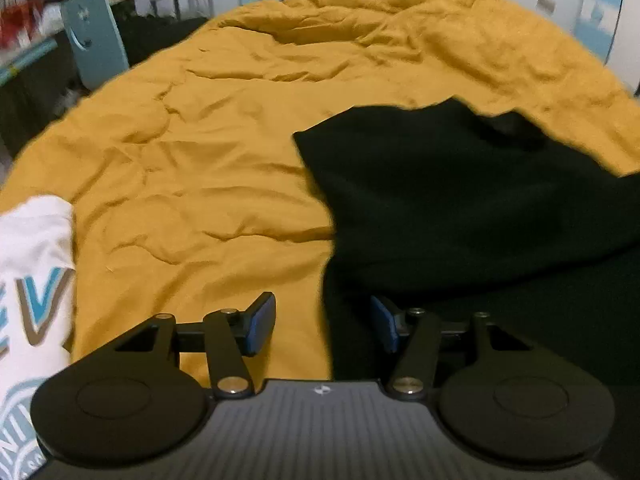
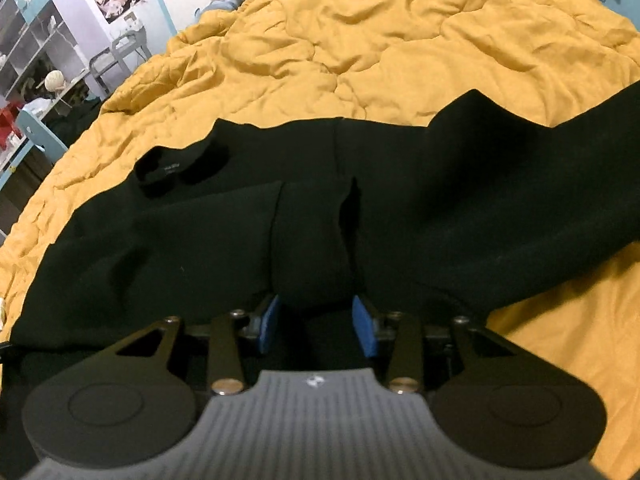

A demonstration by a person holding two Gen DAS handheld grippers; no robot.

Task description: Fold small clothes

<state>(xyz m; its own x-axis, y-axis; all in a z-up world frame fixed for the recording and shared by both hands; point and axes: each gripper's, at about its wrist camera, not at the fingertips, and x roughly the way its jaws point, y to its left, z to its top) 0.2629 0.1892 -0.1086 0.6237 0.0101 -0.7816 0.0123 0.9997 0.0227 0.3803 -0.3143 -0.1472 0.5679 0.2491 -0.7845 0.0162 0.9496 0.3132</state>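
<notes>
My left tongs [image 1: 323, 326] hang apart w/ nothing between them at the edge of the black garment [image 1: 460, 200] spread on the mustard duvet [image 1: 200, 140], while my right tongs [image 2: 316, 322] straddle a fold of it, pads not pressing.

open yellow quilt [image 1: 208, 168] lies free between the white shirt [image 1: 36, 280] at the left edge and the black garment [image 1: 460, 208]; a chair [image 1: 94, 46] stands beside the bed.
</notes>
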